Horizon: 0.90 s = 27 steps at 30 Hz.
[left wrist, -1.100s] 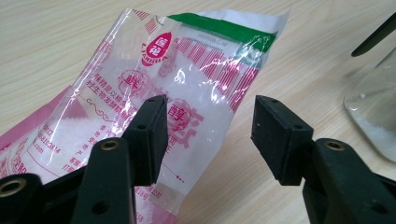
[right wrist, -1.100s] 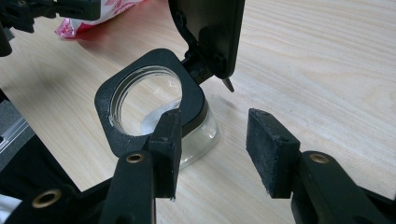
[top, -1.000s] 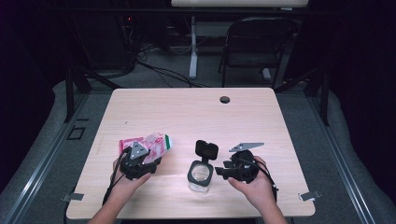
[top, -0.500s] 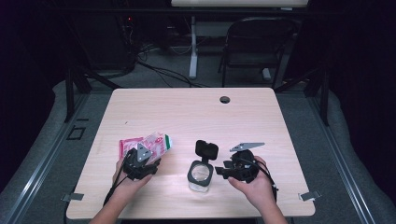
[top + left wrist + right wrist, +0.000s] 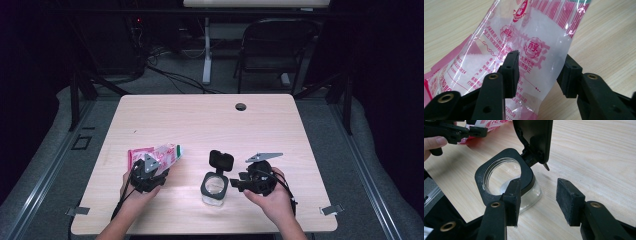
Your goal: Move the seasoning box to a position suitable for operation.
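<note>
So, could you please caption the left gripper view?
Open left tongs straddle a clear pink-printed bag of white granules on the wooden table.

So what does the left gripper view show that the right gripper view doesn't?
Left gripper view: the clear bag close up, with white grains inside, red print, and the left hand-held gripper open around its lower part. Right gripper view: the jar with its black lid flipped up, and the right hand-held gripper open beside it. Both: the wooden table and part of the bag.

Clear bag (image 5: 534, 47) with pink stripes and print; clear jar (image 5: 524, 195), black lid (image 5: 534, 137)
</note>
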Tool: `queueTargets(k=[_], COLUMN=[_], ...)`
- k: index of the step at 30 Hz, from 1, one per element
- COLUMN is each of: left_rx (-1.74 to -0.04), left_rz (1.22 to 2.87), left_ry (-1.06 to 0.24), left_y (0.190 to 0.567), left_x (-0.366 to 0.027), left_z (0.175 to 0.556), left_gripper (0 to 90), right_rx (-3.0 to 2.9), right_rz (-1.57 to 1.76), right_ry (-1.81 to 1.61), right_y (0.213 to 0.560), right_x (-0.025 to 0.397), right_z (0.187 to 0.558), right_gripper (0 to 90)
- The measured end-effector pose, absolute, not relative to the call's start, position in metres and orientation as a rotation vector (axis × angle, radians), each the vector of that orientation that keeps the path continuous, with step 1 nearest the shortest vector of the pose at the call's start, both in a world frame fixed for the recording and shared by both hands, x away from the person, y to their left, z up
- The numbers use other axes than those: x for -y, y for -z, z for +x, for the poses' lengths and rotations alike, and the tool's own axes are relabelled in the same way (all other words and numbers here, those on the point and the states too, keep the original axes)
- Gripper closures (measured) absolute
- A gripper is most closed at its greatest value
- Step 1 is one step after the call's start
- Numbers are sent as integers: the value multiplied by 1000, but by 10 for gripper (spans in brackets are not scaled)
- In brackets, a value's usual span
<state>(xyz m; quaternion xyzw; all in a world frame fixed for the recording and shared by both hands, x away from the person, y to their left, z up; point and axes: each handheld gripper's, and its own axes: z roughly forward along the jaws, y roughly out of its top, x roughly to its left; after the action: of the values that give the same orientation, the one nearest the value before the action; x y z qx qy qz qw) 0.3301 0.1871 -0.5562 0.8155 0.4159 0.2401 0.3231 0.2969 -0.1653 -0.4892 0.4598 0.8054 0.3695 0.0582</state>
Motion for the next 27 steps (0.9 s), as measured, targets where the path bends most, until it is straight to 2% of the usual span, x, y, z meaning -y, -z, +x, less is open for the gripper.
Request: queueTargets(k=[6,20,27], left_rx=[-1104,-1168,-1183], left_rz=[2119,2060,2044], left_ry=[-598,-514,-496], left_y=[557,558,559], left_x=[-190,-201,-204], left_z=[331,335,337], left_gripper=[663,796,827], right_rx=[-2433,-2436,-2444], right_rz=[1401,1404,1409], right_ry=[-1134,-1142,-1146], right_y=[489,491,491], right_x=[166,165,164], right_z=[297,297,297], right_gripper=[550,550,558])
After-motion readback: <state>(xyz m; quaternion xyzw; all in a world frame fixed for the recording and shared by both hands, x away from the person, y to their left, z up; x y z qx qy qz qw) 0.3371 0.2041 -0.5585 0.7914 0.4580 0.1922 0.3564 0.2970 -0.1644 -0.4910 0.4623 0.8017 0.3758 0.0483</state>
